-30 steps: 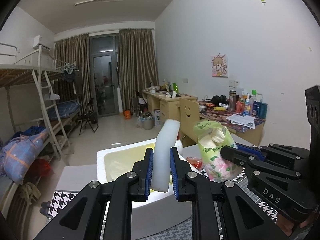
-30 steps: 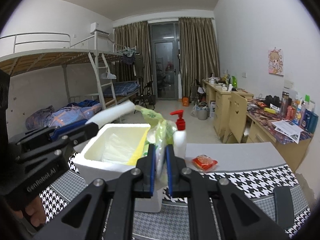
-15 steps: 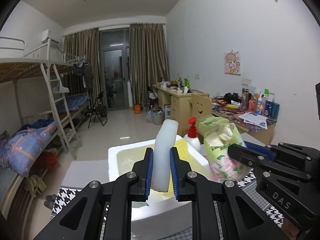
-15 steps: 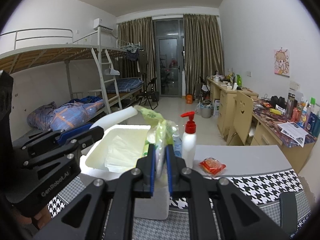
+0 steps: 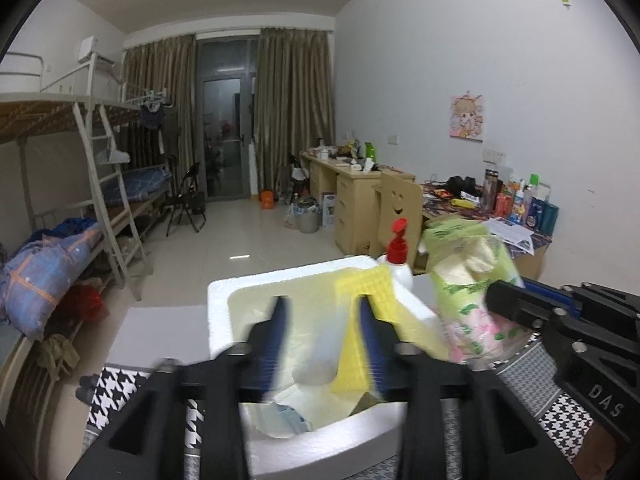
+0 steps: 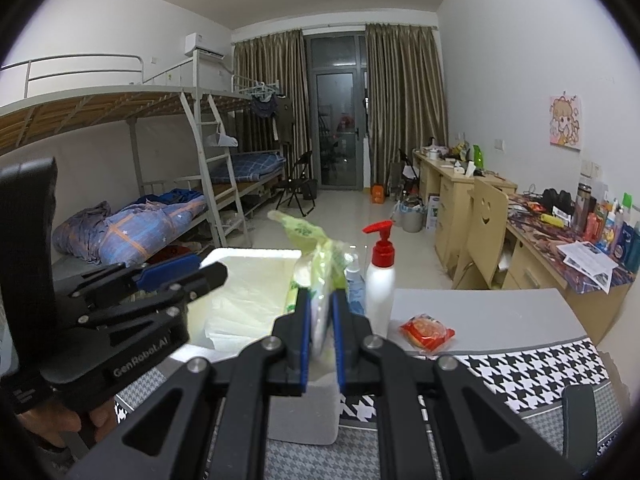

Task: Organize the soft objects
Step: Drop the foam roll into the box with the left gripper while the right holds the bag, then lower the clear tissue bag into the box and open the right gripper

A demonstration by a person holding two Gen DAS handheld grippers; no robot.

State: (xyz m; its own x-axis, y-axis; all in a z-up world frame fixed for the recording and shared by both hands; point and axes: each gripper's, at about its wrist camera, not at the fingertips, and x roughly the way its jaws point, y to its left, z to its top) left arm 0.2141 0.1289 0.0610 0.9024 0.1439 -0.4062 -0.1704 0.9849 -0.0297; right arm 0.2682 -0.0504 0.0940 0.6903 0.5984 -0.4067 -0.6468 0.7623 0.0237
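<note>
The left hand-held gripper (image 5: 322, 336) has just been opening, released; the white foam roll (image 5: 314, 374) drops into the foam box (image 5: 224, 292); the right hand-held gripper (image 6: 320, 322) clenches the green bag (image 6: 316, 248); lower it in gently beside the roll.

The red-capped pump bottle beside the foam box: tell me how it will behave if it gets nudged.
The pump bottle stands tall and narrow with a heavy-looking red pump on top, so it would probably tip rather than slide. Its smooth white plastic looks slippery and fairly stiff. It stands close to the foam box, whose wall might catch it if it falls that way.
</note>
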